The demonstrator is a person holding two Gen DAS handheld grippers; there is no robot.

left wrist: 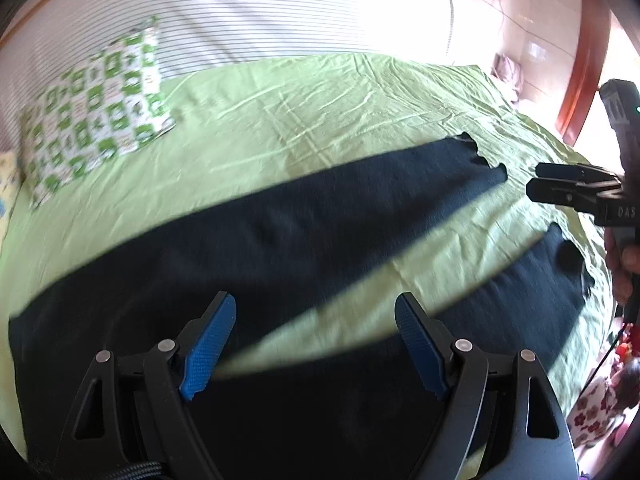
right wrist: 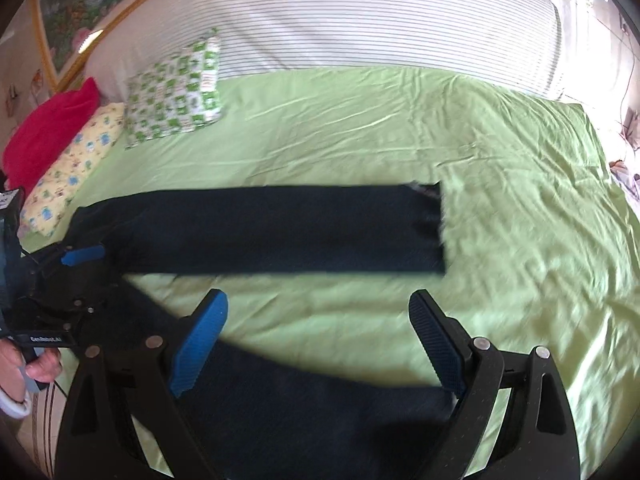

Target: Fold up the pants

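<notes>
Starting the fold: dark navy fabric pants (right wrist: 256, 232) spread flat on green-sheeted bed (right wrist: 500, 184), legs splayed apart. Left hand-held gripper (left wrist: 316, 340) and right hand-held gripper (right wrist: 320, 340) both released, hovering, grasping nothing. Next probably needs gripping near leg, laying over far one.

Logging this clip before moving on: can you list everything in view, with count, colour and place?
pants: one, dark navy, spread flat on the sheet, legs splayed apart
bed sheet: one, light green, wrinkled, covering the bed
patterned pillow: one, white with green print, at the far side of the bed
yellow pillow: one, pale yellow with blue print, beside the patterned one
red cushion: one, far left corner
striped headboard: one, white, behind the bed
left hand-held gripper: open above the pants
right hand-held gripper: open above the near leg
</notes>
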